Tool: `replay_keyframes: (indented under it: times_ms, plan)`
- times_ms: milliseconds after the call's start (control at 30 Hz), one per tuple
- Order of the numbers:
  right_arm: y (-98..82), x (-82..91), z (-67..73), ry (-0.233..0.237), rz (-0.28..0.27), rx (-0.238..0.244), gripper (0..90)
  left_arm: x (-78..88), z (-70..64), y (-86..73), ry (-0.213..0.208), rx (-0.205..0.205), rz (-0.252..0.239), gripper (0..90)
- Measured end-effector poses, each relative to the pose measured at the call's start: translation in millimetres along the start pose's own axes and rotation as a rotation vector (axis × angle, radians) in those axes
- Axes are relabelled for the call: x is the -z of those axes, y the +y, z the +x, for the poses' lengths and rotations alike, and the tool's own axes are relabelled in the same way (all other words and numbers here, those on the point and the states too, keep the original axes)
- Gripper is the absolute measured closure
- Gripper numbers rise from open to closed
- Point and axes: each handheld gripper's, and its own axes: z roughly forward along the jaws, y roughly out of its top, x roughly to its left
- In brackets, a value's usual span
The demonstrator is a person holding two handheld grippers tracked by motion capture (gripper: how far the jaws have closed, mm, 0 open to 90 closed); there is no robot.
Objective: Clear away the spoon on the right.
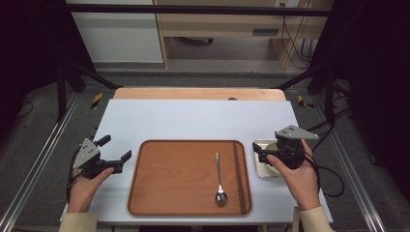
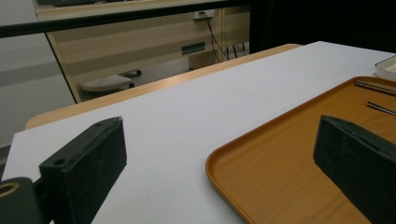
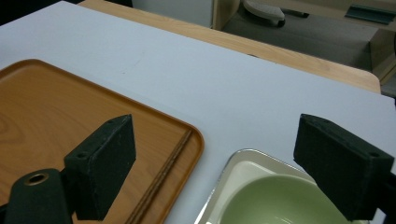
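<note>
no readable text, labels, brands or numbers on anything

We see the tabletop (image 1: 193,116) from high overhead, facing forward; both gripper views sit low and close, sharing the wooden tray (image 1: 183,193) edge.

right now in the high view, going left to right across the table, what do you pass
left gripper → wooden tray → spoon → chopsticks → right gripper over the green bowl in its metal dish
</note>
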Motion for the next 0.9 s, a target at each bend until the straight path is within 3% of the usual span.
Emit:
replay_keyframes:
  times_ms: [533,900]
  plan:
    - [-15.3,18.2,-44.5,-0.076,-0.002,-0.079,21.8,0.9,0.4,0.5,0.007,-0.001,-0.003,2.3]
    - [-32.7,16.4,-66.7,-0.113,0.036,-0.140,26.4,1.3,1.0,0.7,0.010,0.000,-0.004,2.5]
